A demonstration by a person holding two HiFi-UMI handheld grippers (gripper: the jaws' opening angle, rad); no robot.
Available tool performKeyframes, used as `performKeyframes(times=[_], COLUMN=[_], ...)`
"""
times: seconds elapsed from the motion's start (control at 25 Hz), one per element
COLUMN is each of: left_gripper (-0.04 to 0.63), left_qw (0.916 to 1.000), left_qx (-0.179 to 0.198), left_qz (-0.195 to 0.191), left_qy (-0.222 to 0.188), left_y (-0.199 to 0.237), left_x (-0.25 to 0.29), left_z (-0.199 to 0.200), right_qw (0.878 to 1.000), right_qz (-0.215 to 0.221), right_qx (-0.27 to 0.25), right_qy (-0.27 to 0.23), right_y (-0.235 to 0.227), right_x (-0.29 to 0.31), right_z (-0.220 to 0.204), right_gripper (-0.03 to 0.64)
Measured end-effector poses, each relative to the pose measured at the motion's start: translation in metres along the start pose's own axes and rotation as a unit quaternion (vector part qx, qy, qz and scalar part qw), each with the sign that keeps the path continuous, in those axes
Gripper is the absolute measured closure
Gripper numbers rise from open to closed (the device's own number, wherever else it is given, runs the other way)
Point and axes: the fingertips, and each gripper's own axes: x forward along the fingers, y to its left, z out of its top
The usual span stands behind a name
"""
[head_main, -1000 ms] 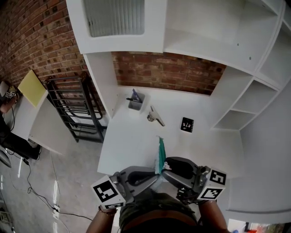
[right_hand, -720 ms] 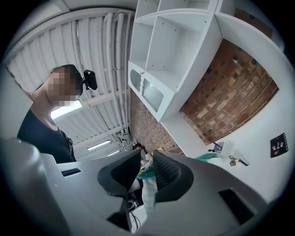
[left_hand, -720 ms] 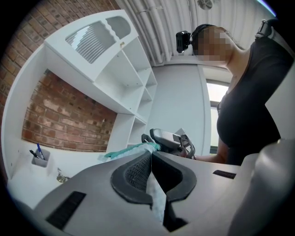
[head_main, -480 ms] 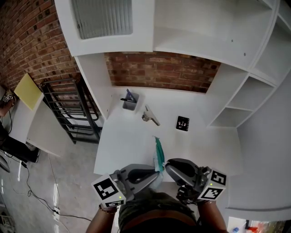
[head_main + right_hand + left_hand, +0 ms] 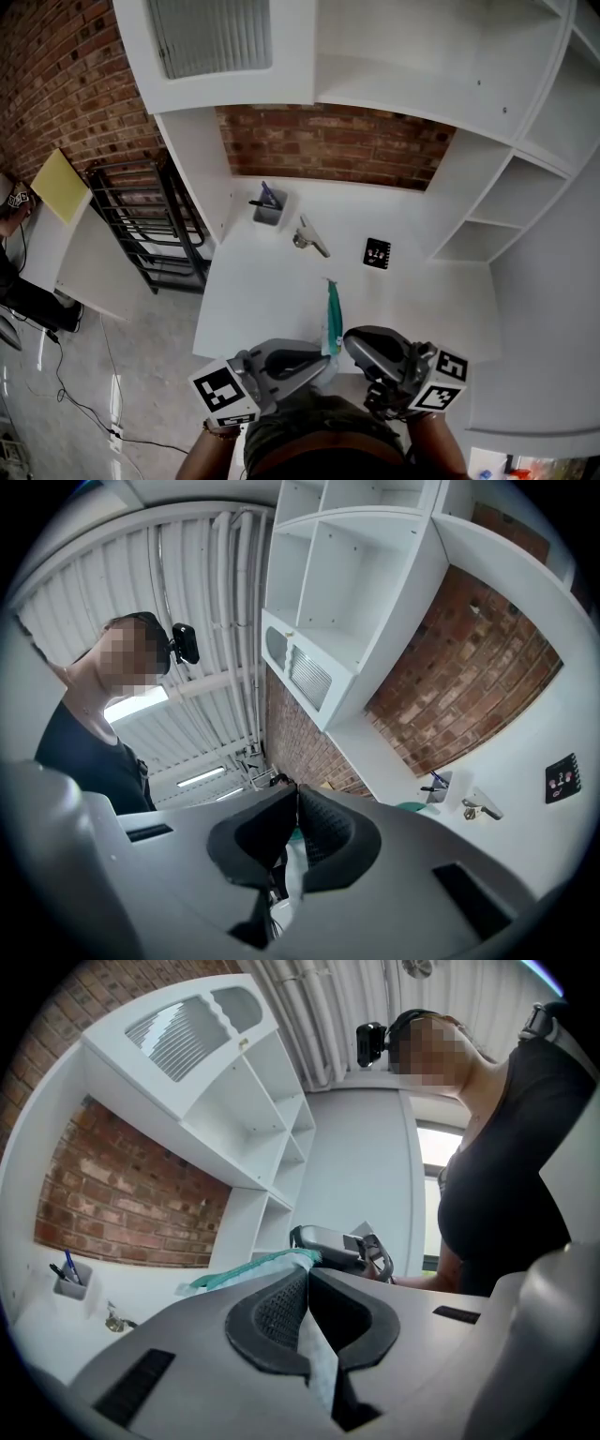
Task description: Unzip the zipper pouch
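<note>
Unzipping judged not yet begun: the teal-edged translucent zipper pouch [image 5: 332,315] is held above the white counter [image 5: 262,291], left gripper [image 5: 322,362] clamped on it, right gripper [image 5: 346,343] just closed on its near end.

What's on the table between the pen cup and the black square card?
A small silvery metal object lies there, shown in the head view.

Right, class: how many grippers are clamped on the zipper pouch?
2. The left gripper holds the zipper pouch at its near end, from the left; the right gripper, whose jaws have just been closing, pinches it from the right.
</note>
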Motion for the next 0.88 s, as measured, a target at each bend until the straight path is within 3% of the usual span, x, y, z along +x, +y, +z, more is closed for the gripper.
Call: performKeyframes(times=[0.24, 0.88], left_gripper=[0.588, 0.588], left_qw=[0.9993, 0.9998], left_qx=[-0.005, -0.007], left_qz=[-0.029, -0.013], left_qy=[0.021, 0.014], left_y=[-0.016, -0.009], left_x=[0.01, 0.004], left_z=[-0.008, -0.01], right_qw=[0.999, 0.996], right_qz=[-0.041, -0.081], right_qx=[-0.026, -0.047], right_qy=[0.017, 0.007], right_y=[-0.013, -0.03], right_x=[-0.004, -0.024], right_z=[-0.003, 0.009], right_gripper=[0.612, 0.611])
